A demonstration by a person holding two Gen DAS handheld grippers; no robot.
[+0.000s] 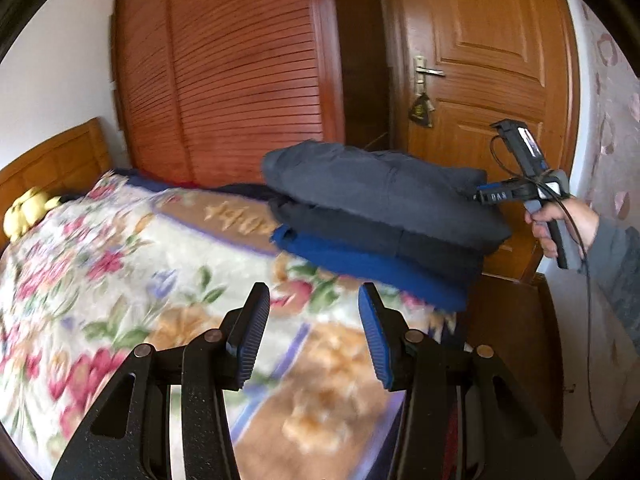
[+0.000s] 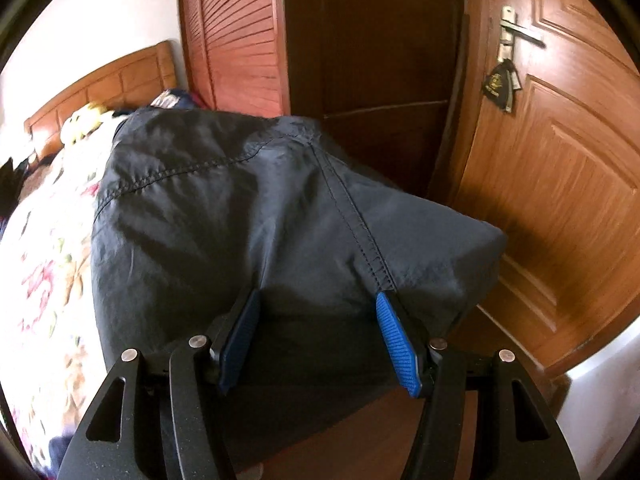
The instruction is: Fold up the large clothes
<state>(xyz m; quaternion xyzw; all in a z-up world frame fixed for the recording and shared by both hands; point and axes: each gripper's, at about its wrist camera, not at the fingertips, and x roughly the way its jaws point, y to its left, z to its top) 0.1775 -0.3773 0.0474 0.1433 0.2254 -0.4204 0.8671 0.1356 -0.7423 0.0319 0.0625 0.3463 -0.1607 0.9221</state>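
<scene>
A folded dark grey garment (image 1: 380,192) lies on top of a stack at the bed's corner, over a darker folded piece (image 1: 360,232) and a blue one (image 1: 360,264). My left gripper (image 1: 312,300) is open and empty above the floral blanket (image 1: 120,264), short of the stack. My right gripper (image 1: 478,194) shows in the left wrist view at the right end of the grey garment. In the right wrist view the right gripper (image 2: 316,300) is open, its jaws spread against the near side of the grey garment (image 2: 240,208).
A wooden headboard (image 1: 56,160) and a yellow soft toy (image 1: 28,208) are at the bed's far end. A louvred wardrobe (image 1: 224,72) and a wooden door (image 1: 480,60) with a handle stand behind the bed. Floor lies to the right of the bed.
</scene>
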